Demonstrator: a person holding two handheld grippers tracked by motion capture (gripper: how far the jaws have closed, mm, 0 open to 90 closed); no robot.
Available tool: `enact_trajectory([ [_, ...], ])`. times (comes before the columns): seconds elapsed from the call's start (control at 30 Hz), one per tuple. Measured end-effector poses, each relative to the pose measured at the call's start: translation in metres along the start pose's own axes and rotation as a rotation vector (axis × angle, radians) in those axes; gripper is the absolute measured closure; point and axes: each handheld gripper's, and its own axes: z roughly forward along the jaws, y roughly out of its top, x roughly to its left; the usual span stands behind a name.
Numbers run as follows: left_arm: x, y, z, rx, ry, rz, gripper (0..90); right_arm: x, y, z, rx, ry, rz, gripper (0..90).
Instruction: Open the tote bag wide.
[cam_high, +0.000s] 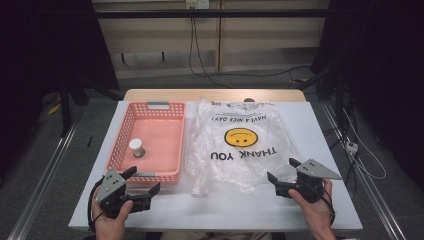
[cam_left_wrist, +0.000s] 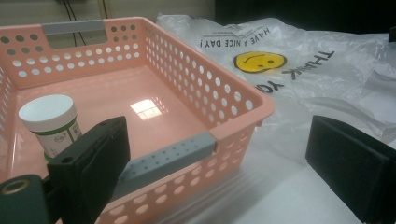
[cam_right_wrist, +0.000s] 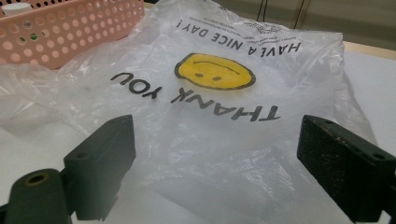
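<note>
Both grippers, left (cam_high: 142, 181) and right (cam_high: 281, 175), sit low in frame with jaws apart and empty, likely about to reach for the jar (cam_high: 136, 147) in the basket (cam_high: 150, 106) beside the bag (cam_high: 240, 150).

A white-lidded jar (cam_left_wrist: 49, 122) stands in the pink basket (cam_left_wrist: 196, 88); the left gripper (cam_left_wrist: 224, 163) has open jaws astride its near corner, beside a plastic bag (cam_left_wrist: 299, 70).

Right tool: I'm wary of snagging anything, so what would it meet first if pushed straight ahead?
Probably the clear plastic bag. The open right tool points at its near crumpled edge, jaws wide, nothing between them. Depth is hard to judge.
</note>
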Motion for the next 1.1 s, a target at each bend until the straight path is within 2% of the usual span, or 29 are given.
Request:
enact_trajectory([
  [0.17, 0.0, 0.0, 0.001, 0.009, -0.004, 0.017, 6.1, 0.001, 0.001, 0.0, 0.004, 0.003, -0.001, 10.1],
  [0.23, 0.0, 0.001, 0.001, 0.014, -0.004, 0.02, 6.1, 0.001, 0.0, 0.002, 0.023, 0.02, 0.009, 7.8],
  [0.53, 0.0, 0.001, 0.003, 0.031, 0.002, 0.037, 6.1, 0.012, 0.004, 0.005, 0.034, 0.054, -0.032, 7.8],
  [0.77, 0.001, 0.0, 0.002, 0.03, -0.004, 0.034, 6.1, 0.019, 0.008, 0.01, 0.041, 0.078, -0.062, 8.0],
  [0.83, 0.001, 0.0, 0.001, 0.031, -0.004, 0.038, 6.1, 0.022, 0.011, 0.017, 0.08, 0.101, -0.074, 7.3],
  [1.1, 0.001, 0.0, 0.0, 0.026, -0.01, 0.046, 5.9, 0.032, 0.019, 0.029, 0.123, 0.146, -0.093, 6.3],
])
